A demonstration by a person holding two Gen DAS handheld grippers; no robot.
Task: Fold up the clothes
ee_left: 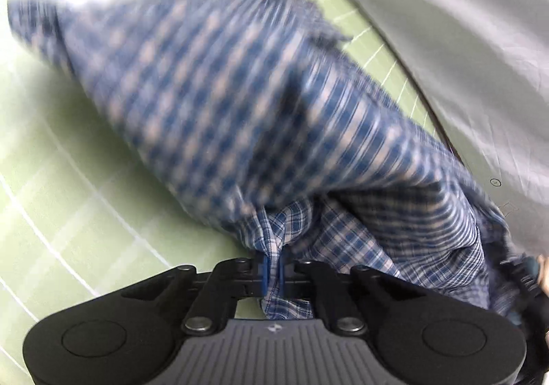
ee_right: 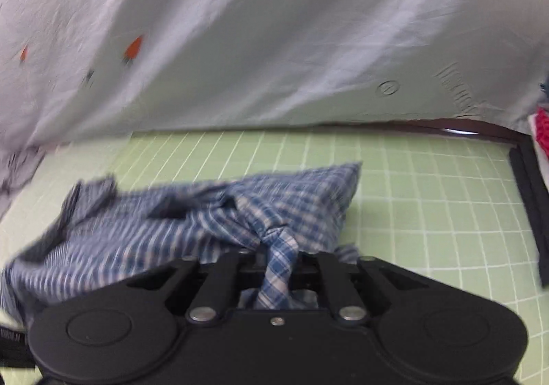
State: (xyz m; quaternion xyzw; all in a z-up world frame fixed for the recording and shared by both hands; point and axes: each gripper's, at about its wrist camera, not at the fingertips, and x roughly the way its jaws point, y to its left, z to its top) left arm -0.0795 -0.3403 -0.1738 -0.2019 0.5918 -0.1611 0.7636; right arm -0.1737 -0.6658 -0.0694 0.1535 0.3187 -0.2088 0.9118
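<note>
A blue and white checked garment (ee_left: 219,103) hangs bunched and blurred over the green grid mat (ee_left: 68,213). My left gripper (ee_left: 272,273) is shut on a pinch of its edge, with cloth running between the blue pads. In the right wrist view the same checked garment (ee_right: 212,213) lies crumpled on the mat (ee_right: 429,213). My right gripper (ee_right: 276,265) is shut on a twisted strand of it. The fingertips of both grippers are hidden by the cloth.
A white cloth with small carrot prints (ee_right: 274,42) covers the area behind the mat and shows in the left wrist view as the white carrot cloth (ee_left: 463,42) at upper right. A dark bar (ee_right: 532,206) borders the mat's right edge. Something red (ee_right: 542,127) sits at far right.
</note>
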